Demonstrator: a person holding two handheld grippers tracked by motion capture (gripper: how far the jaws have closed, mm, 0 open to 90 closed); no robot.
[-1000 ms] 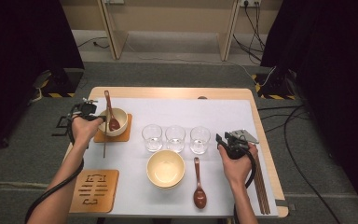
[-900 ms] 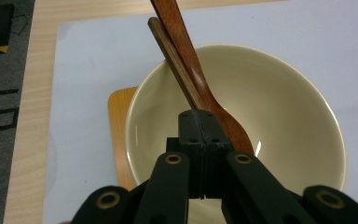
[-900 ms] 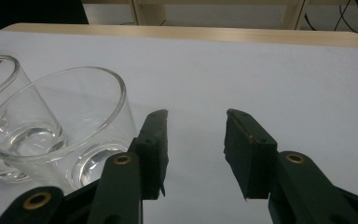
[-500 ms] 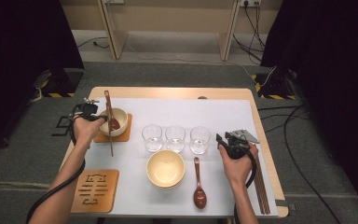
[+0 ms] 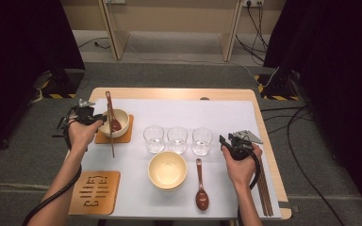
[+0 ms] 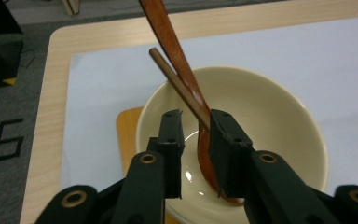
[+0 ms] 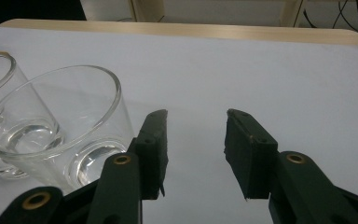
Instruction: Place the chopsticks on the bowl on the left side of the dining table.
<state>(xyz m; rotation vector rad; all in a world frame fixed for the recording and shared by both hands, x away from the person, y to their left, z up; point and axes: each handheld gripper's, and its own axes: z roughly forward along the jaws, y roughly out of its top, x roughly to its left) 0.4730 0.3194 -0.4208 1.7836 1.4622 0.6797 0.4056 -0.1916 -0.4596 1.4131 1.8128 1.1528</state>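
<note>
1. The left gripper [image 6: 196,126] is hovering over the bowl [image 6: 270,112]; its jaws have just been opening, and a chopstick [image 6: 177,86] is lying between them, beside the spoon [image 6: 168,37] in that bowl.
2. The right gripper [image 7: 193,135] is waiting right of the bowl, beside a glass [image 7: 56,130]; its jaws are standing apart.

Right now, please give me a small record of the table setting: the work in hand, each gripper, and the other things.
work: placing a chopstick at the small bowl
left gripper: jaws have just been opening, chopstick between them, leaning on one jaw
small bowl: on a wooden coaster, brown spoon inside
right gripper: open, holds nothing, beside a glass
middle: three glasses in a row, large bowl, second spoon
right edge: chopsticks
</note>
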